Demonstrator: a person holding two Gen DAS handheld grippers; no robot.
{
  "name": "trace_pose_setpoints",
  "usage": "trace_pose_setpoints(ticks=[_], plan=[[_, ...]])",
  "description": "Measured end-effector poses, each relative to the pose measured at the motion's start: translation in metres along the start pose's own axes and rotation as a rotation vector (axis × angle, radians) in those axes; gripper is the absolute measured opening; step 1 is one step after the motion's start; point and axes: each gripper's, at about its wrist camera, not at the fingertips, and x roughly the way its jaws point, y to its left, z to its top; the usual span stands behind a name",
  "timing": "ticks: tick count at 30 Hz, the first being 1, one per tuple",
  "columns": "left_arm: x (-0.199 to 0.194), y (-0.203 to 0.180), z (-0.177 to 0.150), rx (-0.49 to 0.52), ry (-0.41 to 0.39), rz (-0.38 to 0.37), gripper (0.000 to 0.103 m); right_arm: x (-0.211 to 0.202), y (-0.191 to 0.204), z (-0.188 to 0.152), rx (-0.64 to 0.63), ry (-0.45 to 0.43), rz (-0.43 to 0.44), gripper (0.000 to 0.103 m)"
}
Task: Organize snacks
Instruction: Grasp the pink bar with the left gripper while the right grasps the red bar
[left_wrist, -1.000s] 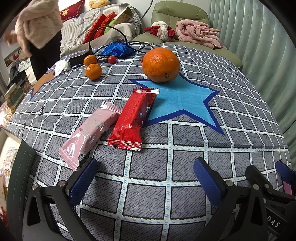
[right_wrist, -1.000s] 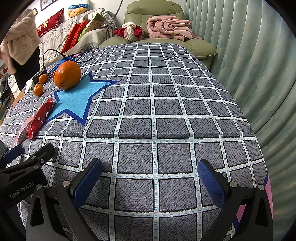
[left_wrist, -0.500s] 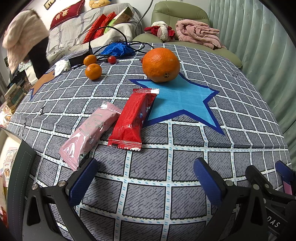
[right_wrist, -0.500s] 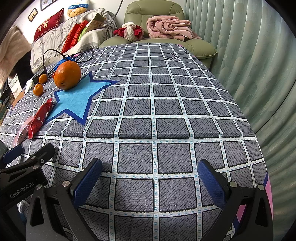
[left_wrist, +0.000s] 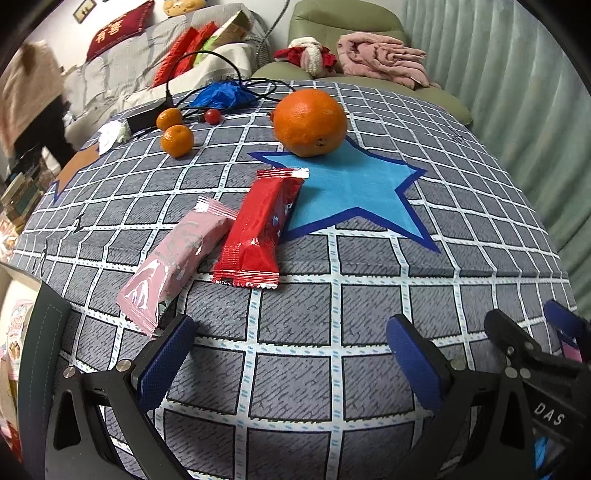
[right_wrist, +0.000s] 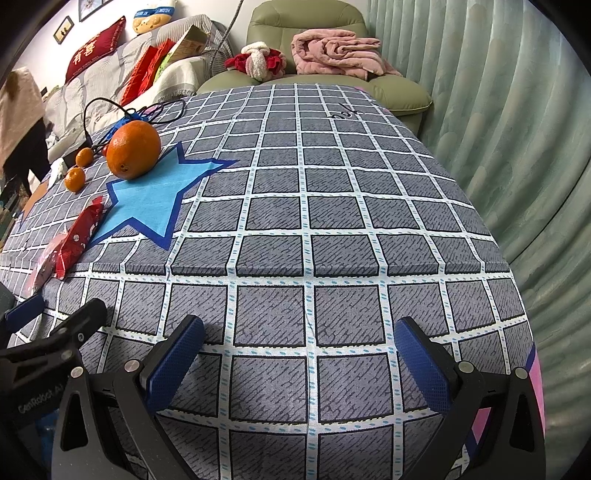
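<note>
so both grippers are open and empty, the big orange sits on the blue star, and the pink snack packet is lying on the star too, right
Not quite. The pink snack packet lies on the grey checked cloth, beside the red packet, clear of the blue star; only the red packet's far end overlaps the star. The left wrist view shows it. The rest holds: left gripper and right gripper open and empty, big orange on the star.

In the left wrist view, the right tongs (left_wrist: 561, 325) carry the white letters "DAS" on their black frame, low at the right edge. In the right wrist view, the left tongs (right_wrist: 55, 314) bear "GenRobot.AI" in pale print on their black body, partly dim. A red cushion (right_wrist: 94, 48) on the sofa shows gold characters, too small to read. The red packet (left_wrist: 264, 229) has small marks that cannot be made out.
</note>
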Motion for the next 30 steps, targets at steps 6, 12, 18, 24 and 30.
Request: trace_pose_setpoints(ticks=[6,12,18,24,30], plan=[[-0.046,0.043,-0.017,-0.093,-0.006,-0.119,0.103,-0.01,0.005,0.008,0.081,0.079,0.114,0.103],[-0.093,0.077,-0.016,0.053,-0.057,-0.007,0.103,-0.021,0.087,0.052,0.065,0.072,0.255,0.103],[-0.098,0.11,-0.001,0.074,-0.062,0.026,0.103,0.037,0.156,0.08,0.015,0.148,0.211,0.1],[-0.06,0.092,0.014,0.153,-0.006,0.027,0.103,0.045,0.155,0.079,-0.057,0.165,0.21,0.025],[-0.007,0.064,0.035,0.185,0.054,0.058,0.103,0.031,0.106,0.067,-0.013,0.166,0.234,0.025]])
